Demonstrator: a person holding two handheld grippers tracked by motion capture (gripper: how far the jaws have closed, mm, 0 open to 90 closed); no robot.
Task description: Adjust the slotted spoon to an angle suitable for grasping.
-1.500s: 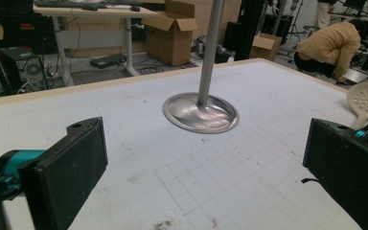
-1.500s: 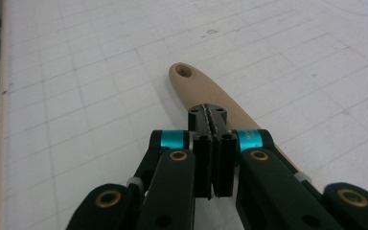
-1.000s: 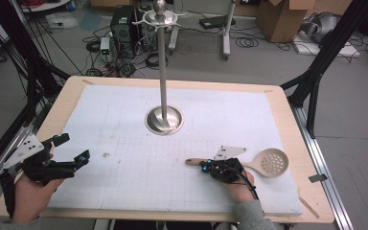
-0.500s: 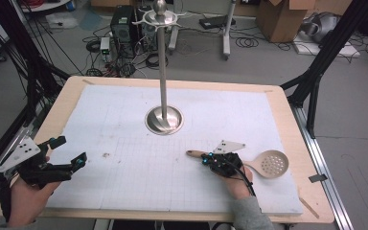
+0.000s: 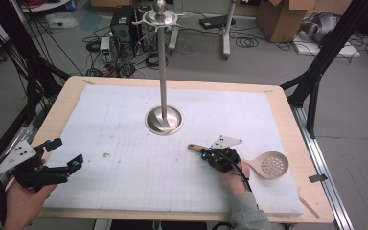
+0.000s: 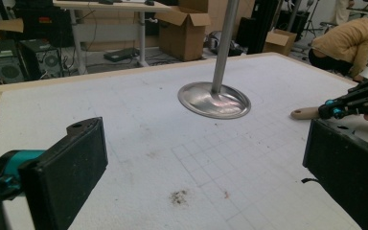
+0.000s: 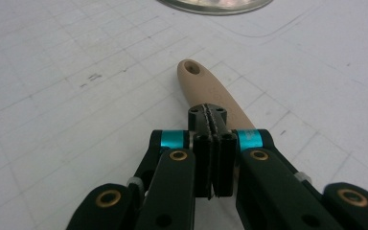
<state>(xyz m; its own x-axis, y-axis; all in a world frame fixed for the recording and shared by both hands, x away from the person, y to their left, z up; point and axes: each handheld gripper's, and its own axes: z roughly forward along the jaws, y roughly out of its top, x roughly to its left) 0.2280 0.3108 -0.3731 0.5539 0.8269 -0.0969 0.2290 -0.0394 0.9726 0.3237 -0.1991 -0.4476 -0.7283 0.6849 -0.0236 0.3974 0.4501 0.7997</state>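
Note:
A slotted spoon (image 5: 273,165) with a wooden handle (image 7: 211,88) lies on the white mat at the near right. My right gripper (image 5: 206,154) is shut, its pads pressed together with no gap (image 7: 213,115). Its tips sit on top of the handle, and the handle's holed end pokes out beyond them. My left gripper (image 5: 66,152) is held above the near left corner of the mat with its jaws wide open and nothing between them (image 6: 201,143). The right gripper (image 6: 338,109) and the handle's end (image 6: 304,113) also show far off in the left gripper view.
A tall metal stand rises from a round base (image 5: 164,120) at the mat's middle, with hooks at its top (image 5: 159,17). The white gridded mat (image 5: 124,191) covers a wooden table (image 5: 287,110). Boxes, cables and a crouching person (image 6: 345,40) lie beyond the table.
The right gripper has shifted slightly away from the near edge, and the spoon's handle end has moved the same way. The left gripper has drifted a little toward the near left corner.

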